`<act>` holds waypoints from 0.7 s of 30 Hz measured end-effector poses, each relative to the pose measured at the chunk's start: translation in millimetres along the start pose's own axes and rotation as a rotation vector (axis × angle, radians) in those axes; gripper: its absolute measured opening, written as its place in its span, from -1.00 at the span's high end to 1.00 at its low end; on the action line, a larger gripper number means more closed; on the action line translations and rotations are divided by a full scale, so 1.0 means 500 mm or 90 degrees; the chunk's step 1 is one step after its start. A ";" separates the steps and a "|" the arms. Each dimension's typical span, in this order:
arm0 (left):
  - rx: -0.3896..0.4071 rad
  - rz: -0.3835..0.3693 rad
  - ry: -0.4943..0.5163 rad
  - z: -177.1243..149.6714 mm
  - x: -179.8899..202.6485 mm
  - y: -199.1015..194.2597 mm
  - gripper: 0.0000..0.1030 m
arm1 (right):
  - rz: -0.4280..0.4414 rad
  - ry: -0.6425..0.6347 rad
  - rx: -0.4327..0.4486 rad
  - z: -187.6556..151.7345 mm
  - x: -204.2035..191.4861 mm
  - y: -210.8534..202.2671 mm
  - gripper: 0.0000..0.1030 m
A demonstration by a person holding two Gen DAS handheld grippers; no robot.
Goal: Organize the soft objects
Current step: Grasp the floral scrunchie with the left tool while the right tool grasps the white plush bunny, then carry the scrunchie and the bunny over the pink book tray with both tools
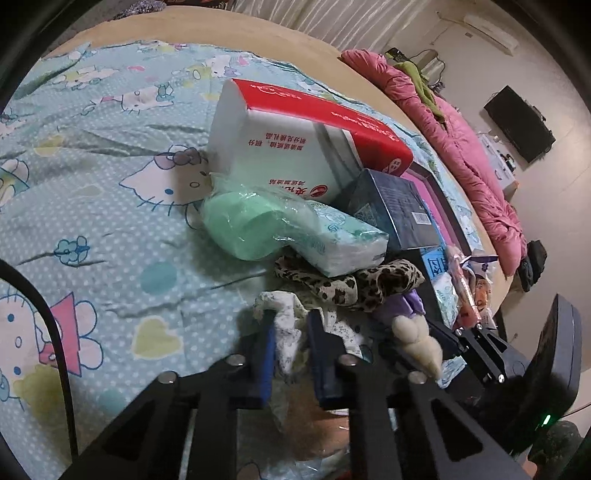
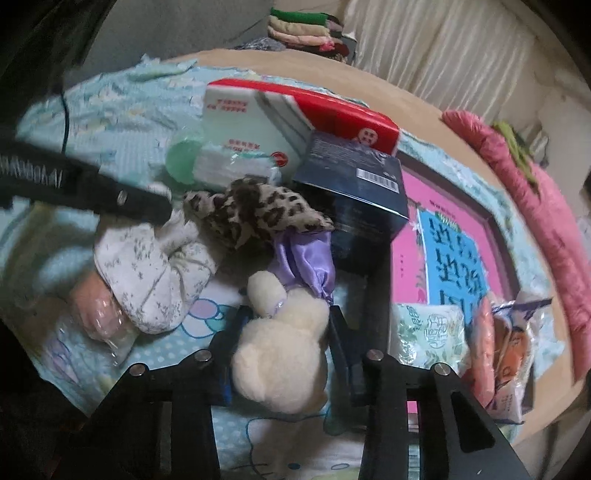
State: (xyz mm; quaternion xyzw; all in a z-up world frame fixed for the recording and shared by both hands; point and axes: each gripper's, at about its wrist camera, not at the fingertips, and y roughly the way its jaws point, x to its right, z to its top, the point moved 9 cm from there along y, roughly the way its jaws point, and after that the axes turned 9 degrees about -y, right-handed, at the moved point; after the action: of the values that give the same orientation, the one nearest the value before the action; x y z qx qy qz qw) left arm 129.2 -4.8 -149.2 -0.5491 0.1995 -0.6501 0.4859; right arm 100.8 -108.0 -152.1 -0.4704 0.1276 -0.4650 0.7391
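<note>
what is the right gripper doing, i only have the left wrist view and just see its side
observer: the right gripper looks closed on the cream plush toy, one finger on each side of it
operator: anything i miss by the white cloth
observer: something pink in clear plastic lies against it, partly tucked under
operator: any sorted pile around
observer: a stack of folded clothes sits past the far edge of the bed
</note>
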 end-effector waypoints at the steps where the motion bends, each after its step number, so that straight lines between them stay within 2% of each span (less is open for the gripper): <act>1: 0.003 -0.002 0.003 0.000 0.001 -0.003 0.75 | 0.014 0.013 0.002 -0.001 0.006 -0.003 0.24; 5: 0.031 -0.021 0.022 0.005 0.017 -0.028 0.78 | 0.092 0.074 0.023 0.001 0.020 -0.020 0.25; 8: 0.047 -0.031 0.026 0.009 0.026 -0.046 0.79 | 0.130 0.115 0.038 0.002 0.035 -0.040 0.25; 12: 0.056 -0.041 0.023 0.010 0.027 -0.062 0.80 | 0.154 0.149 0.059 -0.003 0.041 -0.065 0.25; 21: 0.100 -0.053 0.026 0.020 0.037 -0.116 0.84 | 0.157 0.196 0.117 0.012 0.075 -0.114 0.25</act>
State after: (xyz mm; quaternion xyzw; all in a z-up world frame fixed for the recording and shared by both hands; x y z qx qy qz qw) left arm 115.8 7.9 -90.4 -0.5038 0.1349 -0.6946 0.4955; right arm 92.1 -141.8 -93.1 -0.3056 0.2527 -0.4470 0.8018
